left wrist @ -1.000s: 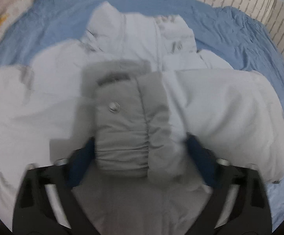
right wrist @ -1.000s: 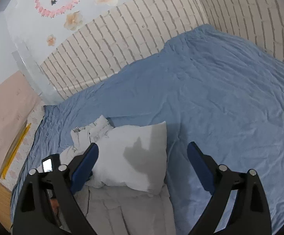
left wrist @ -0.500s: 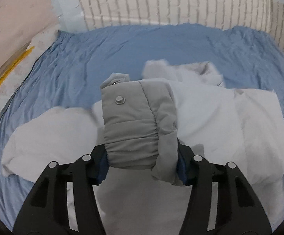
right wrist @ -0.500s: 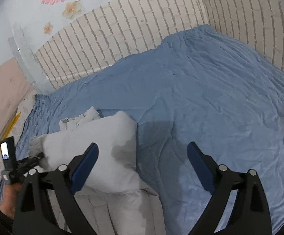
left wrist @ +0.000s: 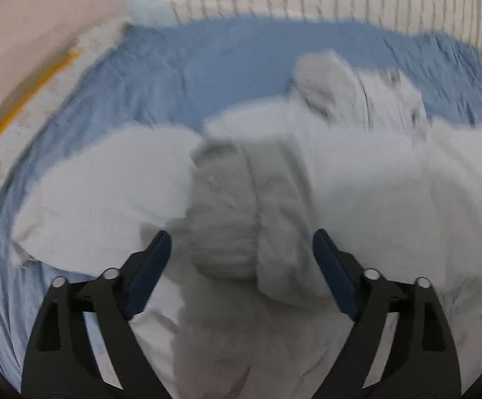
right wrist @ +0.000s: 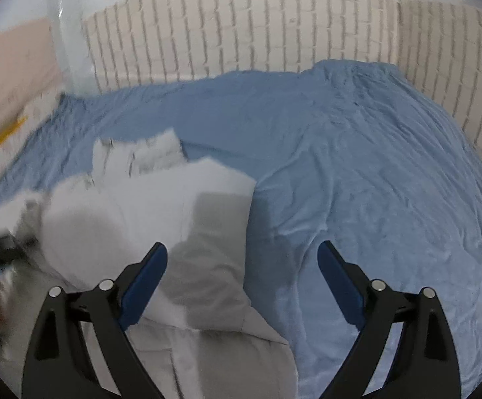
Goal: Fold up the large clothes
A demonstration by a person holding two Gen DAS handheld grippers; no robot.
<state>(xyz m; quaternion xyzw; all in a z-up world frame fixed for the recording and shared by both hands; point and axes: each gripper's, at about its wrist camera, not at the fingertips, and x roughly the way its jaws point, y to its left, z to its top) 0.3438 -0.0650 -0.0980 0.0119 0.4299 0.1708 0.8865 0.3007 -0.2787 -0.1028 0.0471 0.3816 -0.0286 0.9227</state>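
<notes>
Letting the grey sleeve cuff (left wrist: 237, 219) drop from the opening left tool (left wrist: 241, 259) onto the pale padded jacket (left wrist: 373, 199) spread on the blue bed (right wrist: 357, 166), then smoothing the fold flat, right tool (right wrist: 242, 276) wide and empty beside the jacket's edge.

- No text, label, brand, number or sign can be read in either wrist view; motion blur smears both pictures.
</notes>
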